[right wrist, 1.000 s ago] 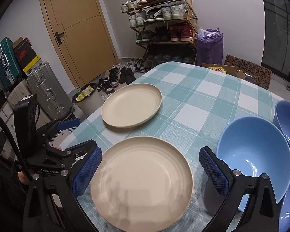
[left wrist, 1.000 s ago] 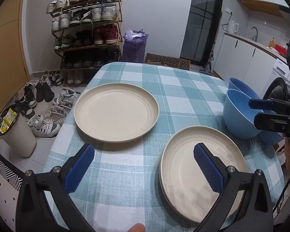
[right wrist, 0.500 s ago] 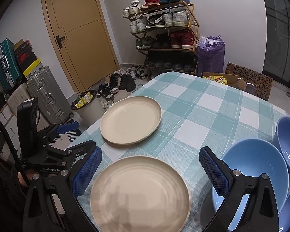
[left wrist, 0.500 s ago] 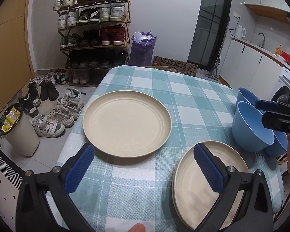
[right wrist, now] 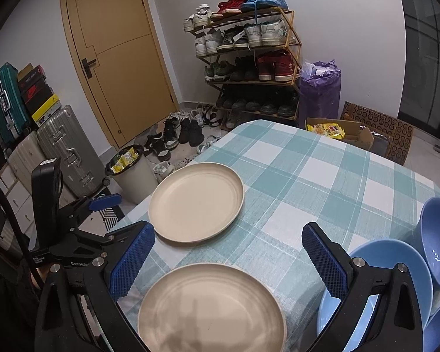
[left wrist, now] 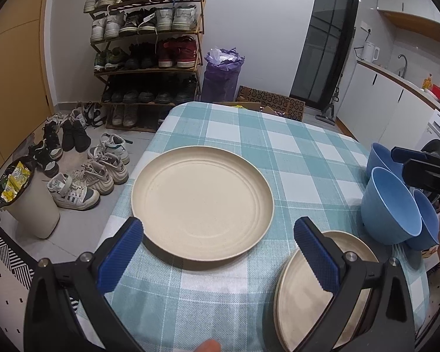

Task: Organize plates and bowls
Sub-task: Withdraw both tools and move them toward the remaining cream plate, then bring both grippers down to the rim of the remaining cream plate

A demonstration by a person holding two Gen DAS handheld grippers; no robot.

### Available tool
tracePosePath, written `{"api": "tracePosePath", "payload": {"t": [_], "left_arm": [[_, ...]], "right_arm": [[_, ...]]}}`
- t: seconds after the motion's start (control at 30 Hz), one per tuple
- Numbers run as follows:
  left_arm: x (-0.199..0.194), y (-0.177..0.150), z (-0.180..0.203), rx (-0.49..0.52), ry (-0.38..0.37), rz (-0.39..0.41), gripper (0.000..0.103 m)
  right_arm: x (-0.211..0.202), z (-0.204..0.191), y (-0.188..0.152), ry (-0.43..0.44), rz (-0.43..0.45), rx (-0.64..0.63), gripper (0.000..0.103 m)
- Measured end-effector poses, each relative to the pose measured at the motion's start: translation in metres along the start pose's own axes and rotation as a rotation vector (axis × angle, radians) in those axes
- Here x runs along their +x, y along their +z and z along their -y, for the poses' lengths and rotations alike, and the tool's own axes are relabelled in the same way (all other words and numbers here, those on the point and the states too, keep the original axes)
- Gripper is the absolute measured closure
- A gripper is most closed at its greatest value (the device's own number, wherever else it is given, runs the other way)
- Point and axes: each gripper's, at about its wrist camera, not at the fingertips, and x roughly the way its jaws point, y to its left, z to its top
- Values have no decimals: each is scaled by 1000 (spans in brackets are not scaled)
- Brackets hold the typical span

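A beige plate [left wrist: 201, 202] lies alone on the checked tablecloth [left wrist: 293, 146], just ahead of my open, empty left gripper [left wrist: 220, 252]. A second beige plate, or a stack of plates, [left wrist: 302, 296] lies at the near right under my right finger. Three blue bowls [left wrist: 390, 205] stand at the table's right edge. In the right wrist view my right gripper [right wrist: 228, 264] is open and empty above the near plate [right wrist: 211, 308], with the far plate [right wrist: 196, 202] ahead, the bowls [right wrist: 396, 278] at right and the left gripper [right wrist: 73, 228] at left.
A shoe rack [left wrist: 146, 50], loose shoes and a bin [left wrist: 26, 202] stand on the floor beyond the table's left edge. Suitcases [right wrist: 58, 146] and a door [right wrist: 117, 58] are at left. Kitchen counters [left wrist: 396, 96] are at right.
Both grippers have pulled back and risen, so the plates and bowls sit lower and nearer in view. The left gripper has swung left toward the lone plate. Nothing was gripped.
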Motion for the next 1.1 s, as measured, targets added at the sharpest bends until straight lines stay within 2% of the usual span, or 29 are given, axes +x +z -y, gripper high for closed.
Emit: {"api": "tracePosePath", "payload": {"t": [0.57,1.1], "left_arm": [[20,16,-28,-56,37,-24,0],[45,20,-53,-93,67,-59,0]], "right_arm": [[39,9,28,-5,-36,14,1],[85,14,35,-11,-106,44,1]]}}
